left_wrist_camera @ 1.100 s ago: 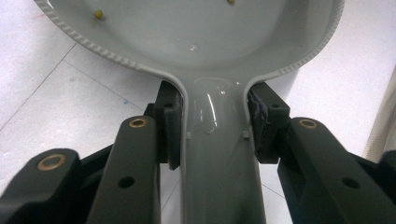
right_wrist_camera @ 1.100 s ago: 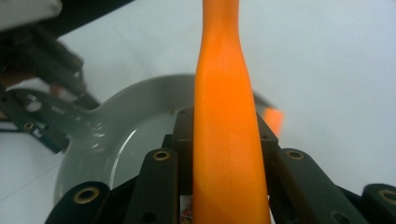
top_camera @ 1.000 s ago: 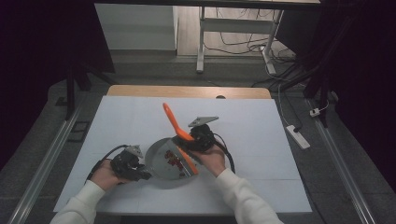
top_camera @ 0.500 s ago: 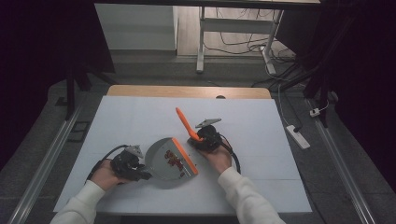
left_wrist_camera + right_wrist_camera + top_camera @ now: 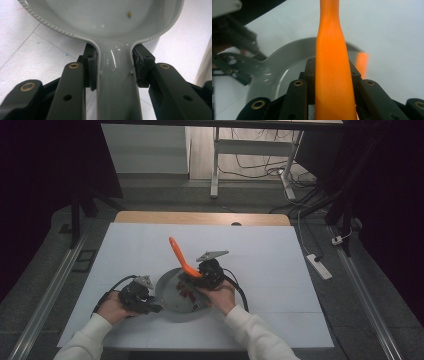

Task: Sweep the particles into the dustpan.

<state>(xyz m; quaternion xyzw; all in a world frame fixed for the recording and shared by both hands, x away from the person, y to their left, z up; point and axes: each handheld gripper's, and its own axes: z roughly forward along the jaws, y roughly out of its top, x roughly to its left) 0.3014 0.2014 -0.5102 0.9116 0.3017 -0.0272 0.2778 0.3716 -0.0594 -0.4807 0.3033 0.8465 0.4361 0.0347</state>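
White covering spreads over the worktop point(image 5: 280, 270). Nearest, the left claw point(image 5: 150, 304) clamps the handle of a grey pan point(image 5: 167, 290), whose bowl lies just beyond it. Across the pan, the right claw point(image 5: 197, 281) grips an orange spatula point(image 5: 180, 257), handle slanting up and away, blade over the pan.

1. Grey pan point(image 5: 175, 295): one counted, with one handle.
2. Orange spatula point(image 5: 180, 257): one counted.
3. Tongs: two counted, left tongs point(image 5: 150, 307) and right tongs point(image 5: 197, 275).
4. Table point(image 5: 280, 270): one counted.
5. Red pieces point(image 5: 186, 291) in the pan: several, number not discernible.
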